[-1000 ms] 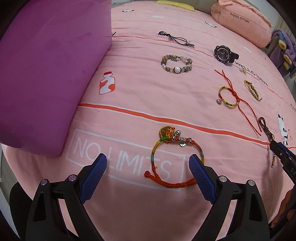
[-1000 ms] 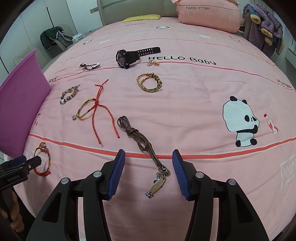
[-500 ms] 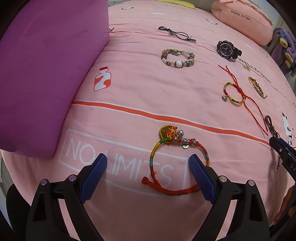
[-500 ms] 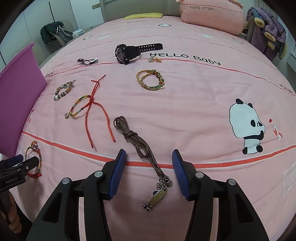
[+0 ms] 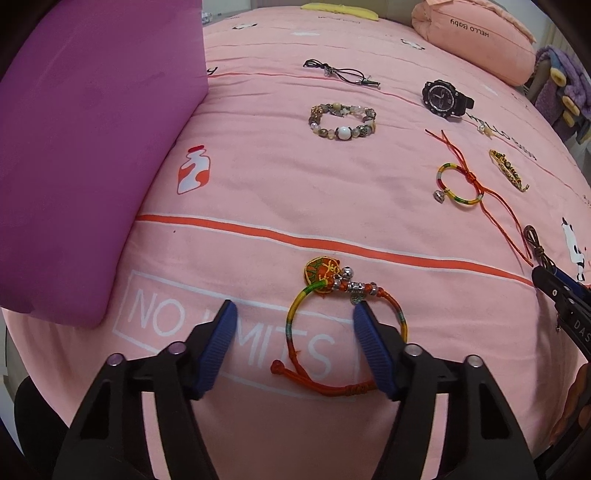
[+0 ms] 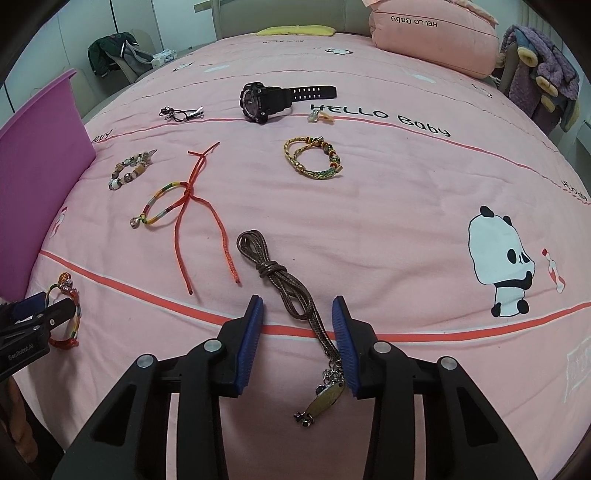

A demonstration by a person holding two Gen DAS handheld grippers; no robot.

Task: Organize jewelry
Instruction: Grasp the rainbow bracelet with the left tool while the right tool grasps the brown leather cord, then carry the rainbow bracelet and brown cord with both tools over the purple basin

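A rainbow cord bracelet (image 5: 295,325) with an orange charm and small bells lies on the pink bedspread. My left gripper (image 5: 293,345) is open, its jaws partly closed in around the bracelet's left side. A brown leather cord necklace (image 6: 284,284) with a metal pendant (image 6: 325,398) lies between the jaws of my open right gripper (image 6: 297,343). The purple box (image 5: 74,147) stands at the left. The left gripper also shows in the right wrist view (image 6: 33,321).
On the bed lie a beaded bracelet (image 5: 341,122), a black watch (image 6: 266,98), a red-string bracelet (image 6: 173,203), a gold woven bracelet (image 6: 314,158), a black cord piece (image 6: 181,112) and a small charm (image 6: 319,117). A pink pillow (image 6: 432,33) is at the back.
Both grippers moved forward and lower over their pieces. The left jaws narrowed a good deal around the rainbow bracelet. The right jaws now straddle the brown cord.
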